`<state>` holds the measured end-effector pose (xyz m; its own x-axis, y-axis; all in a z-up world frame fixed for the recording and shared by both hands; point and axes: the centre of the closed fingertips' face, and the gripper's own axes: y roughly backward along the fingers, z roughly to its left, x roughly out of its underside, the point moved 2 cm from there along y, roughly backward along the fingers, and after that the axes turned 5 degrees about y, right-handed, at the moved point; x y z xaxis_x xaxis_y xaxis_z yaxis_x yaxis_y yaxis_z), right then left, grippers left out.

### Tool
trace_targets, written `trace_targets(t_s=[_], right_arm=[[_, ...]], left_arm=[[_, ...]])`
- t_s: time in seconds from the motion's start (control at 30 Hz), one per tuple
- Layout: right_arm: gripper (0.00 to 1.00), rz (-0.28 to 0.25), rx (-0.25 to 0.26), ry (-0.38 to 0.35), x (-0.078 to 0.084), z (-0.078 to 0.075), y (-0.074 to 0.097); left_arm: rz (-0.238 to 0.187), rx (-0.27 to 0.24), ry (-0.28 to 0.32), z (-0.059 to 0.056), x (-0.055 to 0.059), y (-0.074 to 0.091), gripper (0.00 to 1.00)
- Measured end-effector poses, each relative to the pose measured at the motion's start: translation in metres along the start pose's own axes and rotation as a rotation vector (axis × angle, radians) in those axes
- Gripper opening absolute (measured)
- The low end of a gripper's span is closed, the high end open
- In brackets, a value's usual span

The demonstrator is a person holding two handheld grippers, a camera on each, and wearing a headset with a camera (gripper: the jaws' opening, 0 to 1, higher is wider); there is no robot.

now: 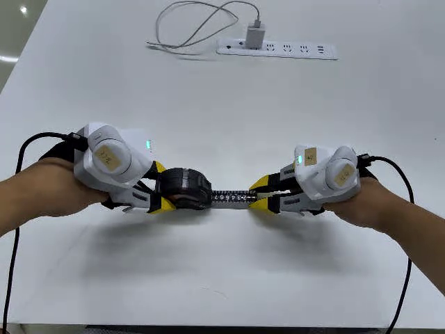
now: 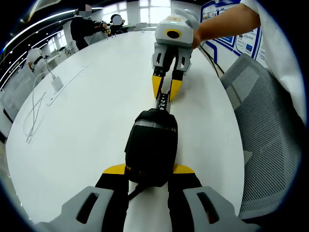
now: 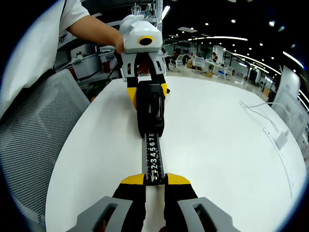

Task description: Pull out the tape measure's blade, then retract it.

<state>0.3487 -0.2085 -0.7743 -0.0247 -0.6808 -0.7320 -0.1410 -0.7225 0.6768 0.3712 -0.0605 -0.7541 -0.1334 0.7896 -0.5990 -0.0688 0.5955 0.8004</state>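
Note:
A black tape measure case rests on the white table, and my left gripper is shut on it. From my left gripper view the case sits between the yellow-tipped fingers. A short stretch of dark blade with white numbers runs right from the case. My right gripper is shut on the blade's end, seen as the numbered blade pinched at my right gripper's tips. The left gripper and case face me in the right gripper view; the right gripper shows in the left gripper view.
A white power strip with a plugged-in charger and a looped cable lies at the table's far side. A grey mesh chair stands at the table's near edge. People sit in the background.

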Motion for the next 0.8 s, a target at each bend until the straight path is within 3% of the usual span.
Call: trace_targets(t_s=[0.8], right_arm=[[0.09,0.045,0.019,-0.012,0.027,0.002,0.029]], left_arm=[[-0.001,0.003,0.0,-0.002,-0.001,0.0,0.26]])
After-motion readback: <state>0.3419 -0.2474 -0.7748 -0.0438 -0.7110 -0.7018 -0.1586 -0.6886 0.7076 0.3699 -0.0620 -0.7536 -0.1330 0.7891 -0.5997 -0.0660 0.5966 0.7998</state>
